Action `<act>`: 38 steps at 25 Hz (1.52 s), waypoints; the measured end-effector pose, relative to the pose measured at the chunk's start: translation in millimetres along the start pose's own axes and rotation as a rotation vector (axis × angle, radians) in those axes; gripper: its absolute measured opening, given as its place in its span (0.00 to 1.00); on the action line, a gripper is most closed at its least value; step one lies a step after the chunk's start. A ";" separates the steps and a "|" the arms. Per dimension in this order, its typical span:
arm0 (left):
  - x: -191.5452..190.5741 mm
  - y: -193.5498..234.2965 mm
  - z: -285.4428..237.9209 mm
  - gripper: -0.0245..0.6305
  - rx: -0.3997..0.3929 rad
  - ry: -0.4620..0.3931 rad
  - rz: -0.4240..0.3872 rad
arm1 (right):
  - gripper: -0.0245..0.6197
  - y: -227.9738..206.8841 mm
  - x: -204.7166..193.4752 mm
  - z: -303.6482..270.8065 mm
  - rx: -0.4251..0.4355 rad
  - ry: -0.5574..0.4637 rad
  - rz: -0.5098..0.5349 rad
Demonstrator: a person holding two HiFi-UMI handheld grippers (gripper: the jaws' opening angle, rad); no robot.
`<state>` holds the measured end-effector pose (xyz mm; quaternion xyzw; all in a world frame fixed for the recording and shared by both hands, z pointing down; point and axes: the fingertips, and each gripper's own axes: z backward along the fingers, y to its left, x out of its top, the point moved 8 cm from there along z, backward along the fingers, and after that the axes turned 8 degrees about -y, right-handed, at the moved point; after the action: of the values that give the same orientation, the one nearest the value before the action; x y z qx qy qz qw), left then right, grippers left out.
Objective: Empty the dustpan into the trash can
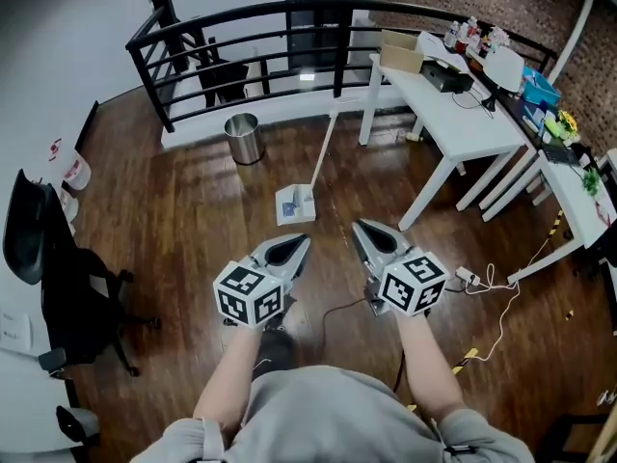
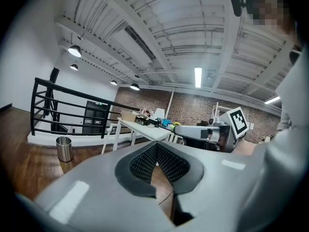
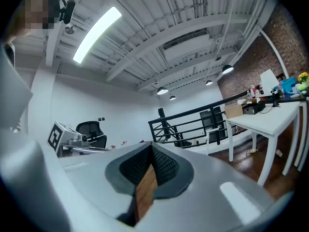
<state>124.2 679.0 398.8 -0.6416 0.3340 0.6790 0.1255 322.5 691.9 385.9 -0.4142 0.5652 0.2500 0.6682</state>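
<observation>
1. at the far left an office chair stood against the wall, well clear of anything i had to do.
2. the trash can, a small steel bin, stood upright on the wooden floor just in front of the black railing. its mouth was open to the top, so i judged it was ready to take a tip-out.
3. my left tool was held out nearly level in front of me, with its pads pressed together at the tips. nothing sat between them, only floor showing through the gap behind.
4. the dustpan rested flat on the floor just beyond both tools, to the right of the trash can and apart from it. its long handle leaned up and away from me, which i took as the natural part to seize.
5. my right tool was level beside the left one, likewise clamped shut on nothing. by my reckoning the job had not started: neither tool touched the dustpan, and one would need to spread before taking the handle.
6. to the right stood the white bench, cluttered along its far edge and no part of this job.
</observation>
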 end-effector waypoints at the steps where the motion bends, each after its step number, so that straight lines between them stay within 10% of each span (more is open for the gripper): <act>1: 3.6 16.0 -6.6 0.04 0.000 -0.001 0.000 | 0.04 -4.9 -0.8 -15.7 -0.004 0.004 0.002; 16: 74.3 256.7 -112.0 0.04 -0.141 0.031 0.002 | 0.04 -63.5 11.6 -244.7 -0.172 0.021 0.045; 38: 89.0 371.6 -328.3 0.04 -0.052 0.060 0.005 | 0.04 -300.4 20.4 -394.6 -0.106 0.148 0.002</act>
<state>147.1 177.2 437.7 -0.6638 0.3217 0.6681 0.0971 352.1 199.5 440.6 -0.4658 0.5994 0.2492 0.6014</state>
